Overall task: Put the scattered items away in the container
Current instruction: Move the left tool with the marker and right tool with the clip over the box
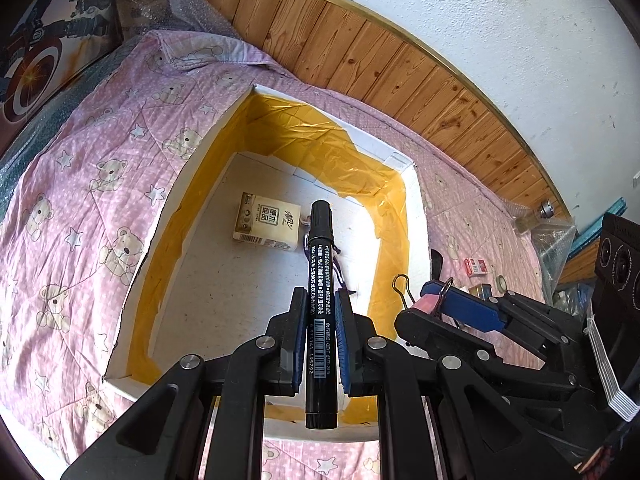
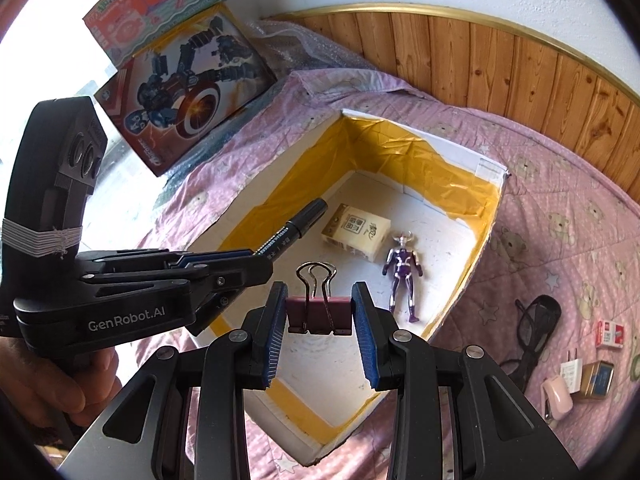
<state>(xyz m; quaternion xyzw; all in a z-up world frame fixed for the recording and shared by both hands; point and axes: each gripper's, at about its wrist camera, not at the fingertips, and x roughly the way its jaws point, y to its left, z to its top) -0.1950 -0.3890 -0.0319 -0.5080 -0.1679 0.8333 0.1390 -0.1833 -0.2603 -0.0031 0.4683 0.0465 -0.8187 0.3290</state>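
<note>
A white box lined with yellow tape (image 1: 200, 148) (image 2: 490, 240) lies open on the pink bedspread. Inside it are a tissue pack (image 1: 266, 222) (image 2: 356, 236) and a purple toy figure (image 2: 402, 270), which the marker mostly hides in the left wrist view. My left gripper (image 1: 320, 294) (image 2: 256, 258) is shut on a black marker (image 1: 320, 264) (image 2: 296, 228), held over the box's near left side and pointing inward. My right gripper (image 2: 320, 300) is shut on a dark pink binder clip (image 2: 320, 314) (image 1: 428, 304) above the box's near edge.
On the bedspread right of the box lie black glasses (image 2: 536, 320), a small red-white box (image 2: 610, 334), a white plug (image 2: 572, 374), a gold tin (image 2: 598, 378) and a pink stapler (image 2: 556, 398). Toy boxes (image 2: 188, 92) stand at the back left. A hand (image 2: 52, 384) holds the left gripper.
</note>
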